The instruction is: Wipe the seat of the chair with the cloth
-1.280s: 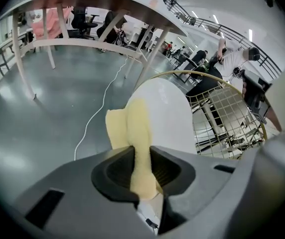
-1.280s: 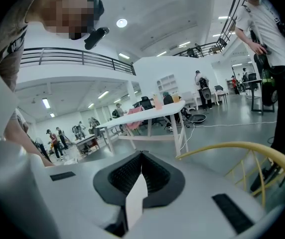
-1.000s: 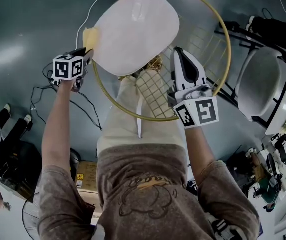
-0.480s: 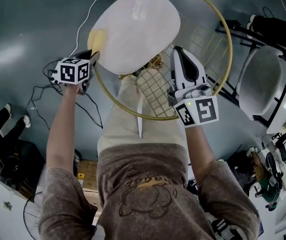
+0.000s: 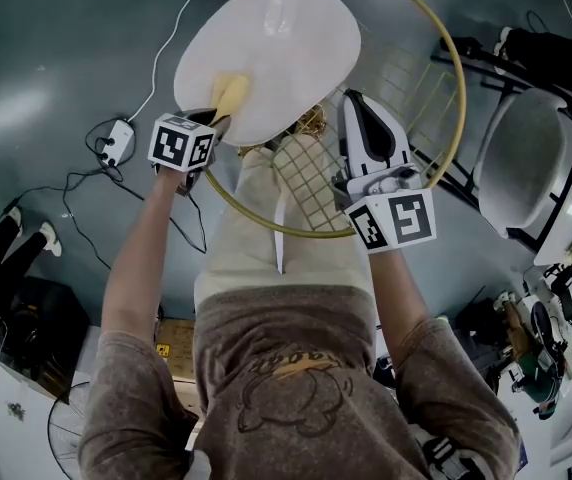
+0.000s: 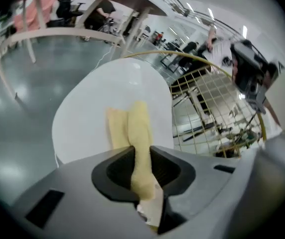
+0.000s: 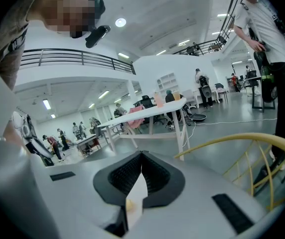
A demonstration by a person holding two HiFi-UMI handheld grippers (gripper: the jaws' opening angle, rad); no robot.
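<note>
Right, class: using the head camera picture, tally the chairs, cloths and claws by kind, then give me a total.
Chairs: 2 (gold-hooped chair, black-framed chair)
Cloths: 1 (yellow cloth)
Claws: 2 (left claw, right claw)
Total: 5

Left tool (image 5: 216, 116): jaws clamped on a fold of yellow cloth (image 6: 135, 128), which runs out ahead of the tips. Left forearm (image 5: 141, 258) bare, stretched forward behind the tool. Right tool (image 5: 356, 103): jaws pressed together, nothing between them. It points forward, to the right of the left tool and well apart from it. Right forearm (image 5: 396, 293) sits straight behind it.
</note>
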